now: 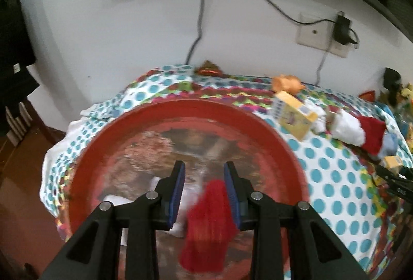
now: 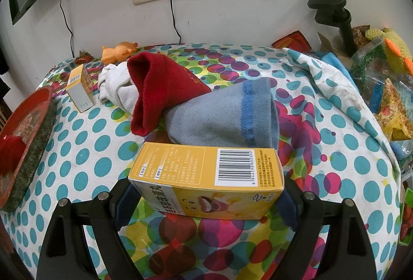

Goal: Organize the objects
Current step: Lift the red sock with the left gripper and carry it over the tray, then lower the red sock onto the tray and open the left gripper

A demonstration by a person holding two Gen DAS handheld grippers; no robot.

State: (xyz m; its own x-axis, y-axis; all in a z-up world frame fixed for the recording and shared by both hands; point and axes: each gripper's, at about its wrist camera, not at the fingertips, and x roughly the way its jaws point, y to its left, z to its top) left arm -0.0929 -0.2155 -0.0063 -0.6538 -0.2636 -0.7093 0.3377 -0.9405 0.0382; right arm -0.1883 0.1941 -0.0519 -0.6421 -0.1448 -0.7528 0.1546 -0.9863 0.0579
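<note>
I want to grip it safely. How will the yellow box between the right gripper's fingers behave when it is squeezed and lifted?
The yellow box looks like thin printed carton, so it is probably light and may dent under a hard squeeze. Its flat sides should suit the pads. The right gripper spans its long side, so it may swing little.

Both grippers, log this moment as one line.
left gripper: shut on red sock, above red tray | right gripper: shut on yellow box, over dotted cloth

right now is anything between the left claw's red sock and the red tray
Nothing visible blocks it. The left claw holds the red sock directly over the red tray. The tray bottom below shows only something white, too blurred to name, lying left of the sock.
</note>
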